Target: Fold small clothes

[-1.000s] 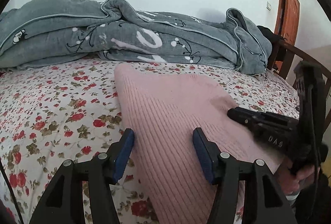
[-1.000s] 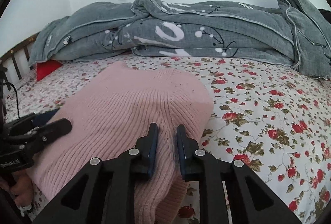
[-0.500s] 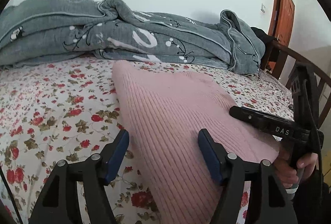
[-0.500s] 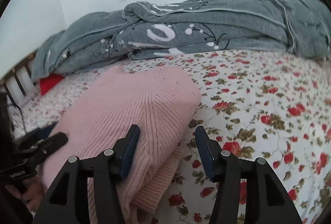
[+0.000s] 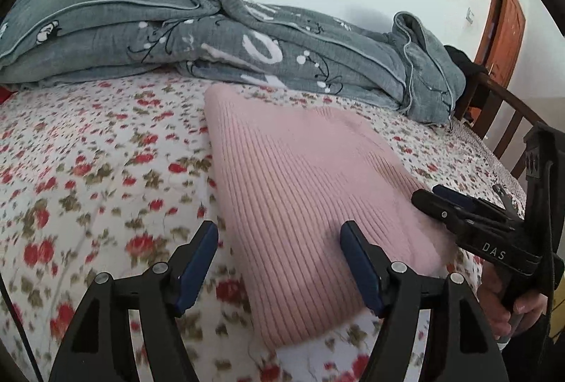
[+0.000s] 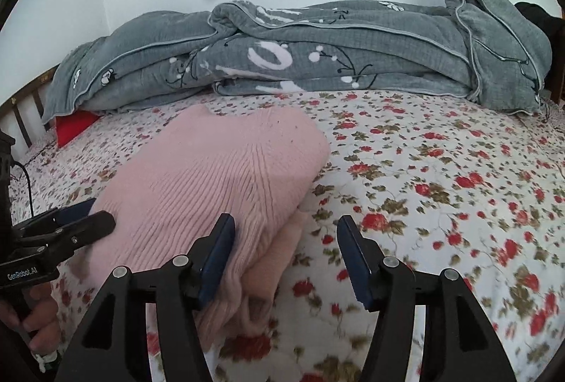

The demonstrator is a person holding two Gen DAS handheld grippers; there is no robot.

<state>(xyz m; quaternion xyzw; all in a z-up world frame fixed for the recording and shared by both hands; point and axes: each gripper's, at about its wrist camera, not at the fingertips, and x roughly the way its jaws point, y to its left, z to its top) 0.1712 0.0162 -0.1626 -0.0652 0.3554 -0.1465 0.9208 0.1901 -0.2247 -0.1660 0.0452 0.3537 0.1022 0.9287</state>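
Observation:
A pink ribbed knit garment (image 5: pixel 300 184) lies folded in layers on the flowered bedsheet (image 5: pixel 88 170); it also shows in the right wrist view (image 6: pixel 219 184). My left gripper (image 5: pixel 277 253) is open and empty, hovering over the garment's near left edge. My right gripper (image 6: pixel 284 248) is open and empty at the garment's near right corner, its left finger (image 6: pixel 217 255) against the folded edge. Each gripper shows in the other's view: the right one (image 5: pixel 469 219), the left one (image 6: pixel 60 230).
A rumpled grey quilt (image 5: pixel 219 43) runs along the wall at the back of the bed. A red item (image 6: pixel 74 126) peeks from under it at the left. A wooden bed rail (image 5: pixel 508 120) and a door (image 5: pixel 501 32) are at the right.
My right gripper was shut on the garment's edge and has opened and let go. Both grippers have pulled back a little from the garment, which now rests folded.

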